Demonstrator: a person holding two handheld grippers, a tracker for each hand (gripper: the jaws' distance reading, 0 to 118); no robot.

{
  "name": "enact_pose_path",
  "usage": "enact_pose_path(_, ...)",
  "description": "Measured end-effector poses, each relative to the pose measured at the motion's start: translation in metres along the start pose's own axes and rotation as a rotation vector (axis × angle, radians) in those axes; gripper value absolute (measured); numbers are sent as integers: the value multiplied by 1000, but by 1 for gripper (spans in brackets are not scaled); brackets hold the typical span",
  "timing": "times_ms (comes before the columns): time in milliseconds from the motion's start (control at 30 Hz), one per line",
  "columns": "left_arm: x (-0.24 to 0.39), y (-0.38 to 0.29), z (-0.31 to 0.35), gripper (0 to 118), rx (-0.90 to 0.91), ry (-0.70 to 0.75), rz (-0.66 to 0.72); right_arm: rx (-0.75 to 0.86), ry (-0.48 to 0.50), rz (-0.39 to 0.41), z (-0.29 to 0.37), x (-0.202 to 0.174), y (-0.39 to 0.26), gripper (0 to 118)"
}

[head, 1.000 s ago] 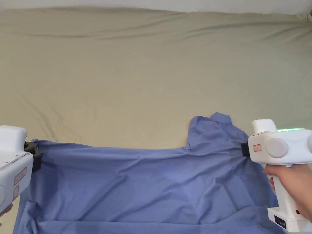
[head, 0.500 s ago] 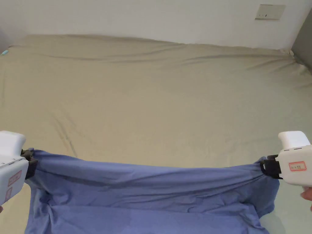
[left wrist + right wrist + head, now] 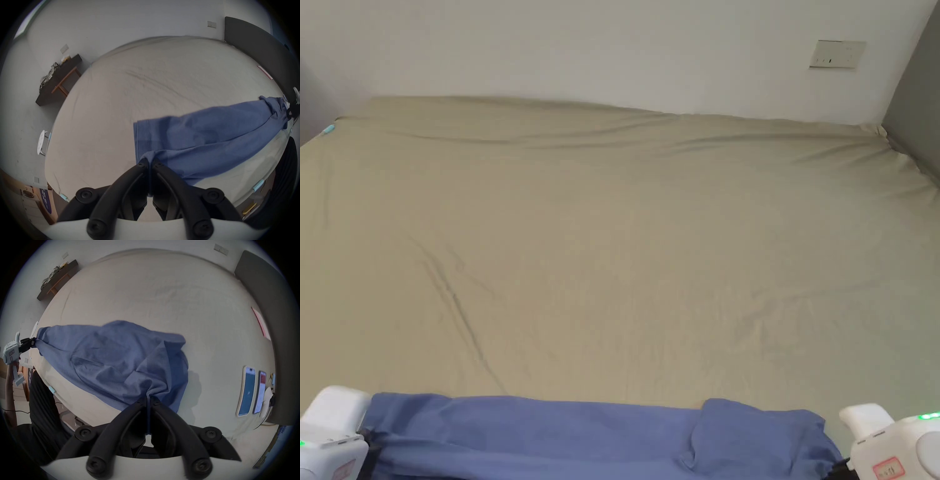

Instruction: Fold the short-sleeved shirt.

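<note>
- Blue short-sleeved shirt (image 3: 562, 428): stretched sideways between the two grippers along the near edge of the bed (image 3: 625, 250), its top edge showing at the bottom of the head view. A looser bunch of cloth sits toward its right end.
- Left gripper (image 3: 150, 163): both jaws are closed onto a gathered corner of the shirt, with cloth pinched between the tips. In the right gripper view this same tool (image 3: 33, 342) appears far off at the left, its black jaws clamped on the shirt's end, a hand below gripping its handle.
- Right gripper (image 3: 148, 400): jaws drawn together, with a fold of blue cloth running down between them. From here the shirt (image 3: 113, 360) spreads up and to the left in broad creases, and part of it hangs beside the jaws, throwing a shadow on the sheet.
- In the left gripper view the shirt (image 3: 211, 139) runs as a taut band toward the right edge, where the other gripper holds its far end; a hemmed edge lies toward the left.
- Bed: covered by a beige sheet with shallow wrinkles; it meets a pale wall (image 3: 612, 50) at the back.
- Two phones (image 3: 254, 391): lying side by side on the sheet, well apart from the shirt.
- Dark side table (image 3: 60, 78): stands beyond the bed's far corner.
</note>
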State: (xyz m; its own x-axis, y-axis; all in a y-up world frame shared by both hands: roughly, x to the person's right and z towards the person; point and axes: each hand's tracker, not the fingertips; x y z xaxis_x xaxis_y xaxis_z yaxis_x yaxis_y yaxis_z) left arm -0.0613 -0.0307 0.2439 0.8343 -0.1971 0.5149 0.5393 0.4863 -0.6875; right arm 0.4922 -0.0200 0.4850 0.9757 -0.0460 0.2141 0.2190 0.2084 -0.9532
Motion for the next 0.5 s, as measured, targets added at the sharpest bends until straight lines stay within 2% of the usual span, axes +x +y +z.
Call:
enact_pose_path(167, 2, -6, -16, 1, -61, -14, -38, -34, -3, -35, -16, -1, -5, 6)
enact_pose_path(500, 9, -15, -52, 1, -167, -44, -79, -120, -56, -14, -60, -9, -2, 8)
